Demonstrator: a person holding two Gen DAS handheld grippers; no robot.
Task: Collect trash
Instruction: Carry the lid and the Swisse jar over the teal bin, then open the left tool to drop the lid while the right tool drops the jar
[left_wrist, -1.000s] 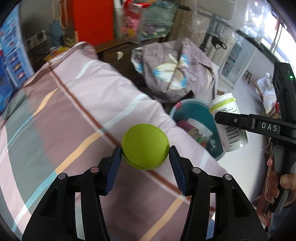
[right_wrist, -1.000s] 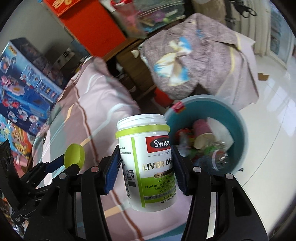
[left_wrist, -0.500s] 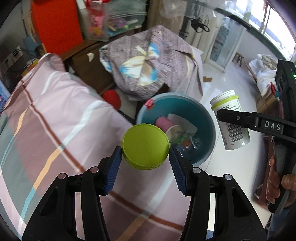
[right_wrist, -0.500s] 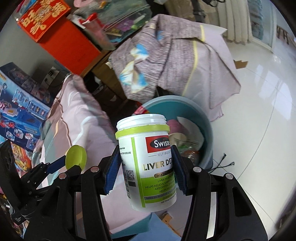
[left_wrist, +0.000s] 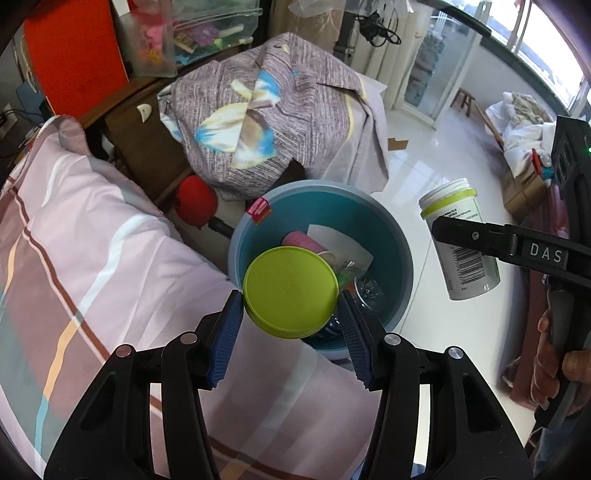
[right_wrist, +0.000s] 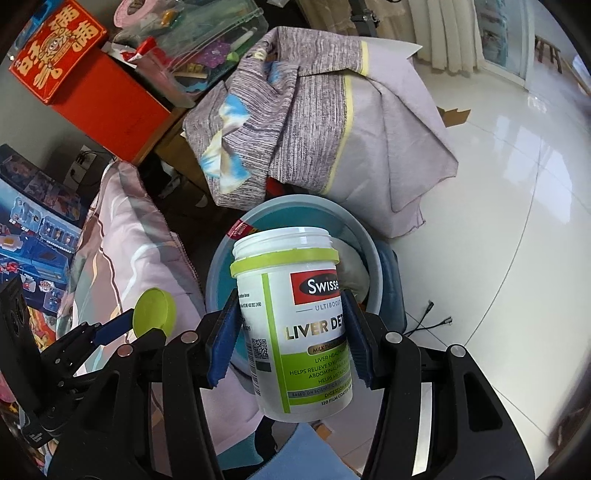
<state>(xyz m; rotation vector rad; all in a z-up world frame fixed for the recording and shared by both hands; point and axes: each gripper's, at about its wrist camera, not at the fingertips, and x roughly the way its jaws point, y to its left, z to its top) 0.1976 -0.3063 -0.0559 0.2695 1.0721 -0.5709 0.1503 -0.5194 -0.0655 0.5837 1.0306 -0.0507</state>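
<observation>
My left gripper (left_wrist: 291, 310) is shut on a lime-green round lid (left_wrist: 291, 291), held flat over the near edge of a teal bin (left_wrist: 402, 258) on the floor. My right gripper (right_wrist: 291, 325) is shut on a white supplement bottle (right_wrist: 295, 332) with a green band and no cap, upright above the teal bin (right_wrist: 221, 266). In the left wrist view the bottle (left_wrist: 458, 243) hangs to the right of the bin, over white floor. In the right wrist view the lid (right_wrist: 155, 317) shows at lower left. The bin holds a pink cup (left_wrist: 301, 242), paper and other trash.
A bed with a pink striped cover (left_wrist: 92, 266) lies left of the bin. A grey patterned cloth (left_wrist: 266, 110) drapes furniture behind it, beside a red ball (left_wrist: 195, 203) and an orange box (right_wrist: 107, 99). White tiled floor (right_wrist: 498, 221) spreads right. A hand (left_wrist: 554, 369) grips the right handle.
Both grippers have moved from above the bed toward the bin and slightly down. The lid now hangs over the bin's near edge, and the bottle is closer above the bin. Both grips are unchanged.
</observation>
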